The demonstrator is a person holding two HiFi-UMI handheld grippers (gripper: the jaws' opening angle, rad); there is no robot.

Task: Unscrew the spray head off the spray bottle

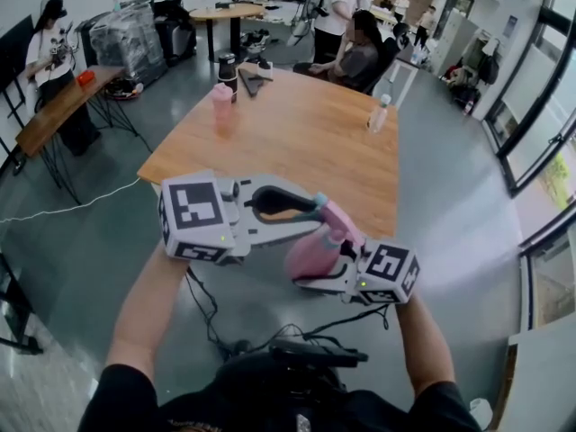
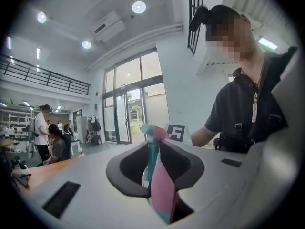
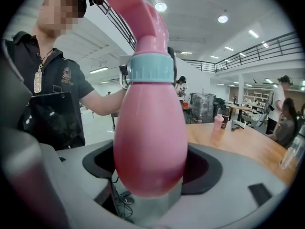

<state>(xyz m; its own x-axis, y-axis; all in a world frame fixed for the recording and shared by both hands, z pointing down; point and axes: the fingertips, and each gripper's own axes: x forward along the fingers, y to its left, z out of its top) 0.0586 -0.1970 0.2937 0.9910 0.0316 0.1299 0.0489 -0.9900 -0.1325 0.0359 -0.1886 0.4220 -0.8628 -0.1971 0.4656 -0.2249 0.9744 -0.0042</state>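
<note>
I hold a pink spray bottle (image 1: 310, 255) in the air over the floor, short of the wooden table (image 1: 306, 142). My right gripper (image 1: 315, 274) is shut on its rounded body (image 3: 147, 128). Above that body come the teal collar (image 3: 151, 68) and the pink spray head (image 3: 143, 13). My left gripper (image 1: 315, 207) reaches in from the left and is shut on the spray head (image 1: 337, 223). In the left gripper view the pink and teal head (image 2: 162, 185) sits squeezed between the dark pads (image 2: 128, 171).
On the table stand a pink cup (image 1: 222, 106), a clear bottle (image 1: 379, 113) and dark items (image 1: 236, 68) at the far end. People (image 1: 355, 57) sit beyond it. Cables (image 1: 211, 318) lie on the floor below my arms. A desk (image 1: 63, 106) stands at left.
</note>
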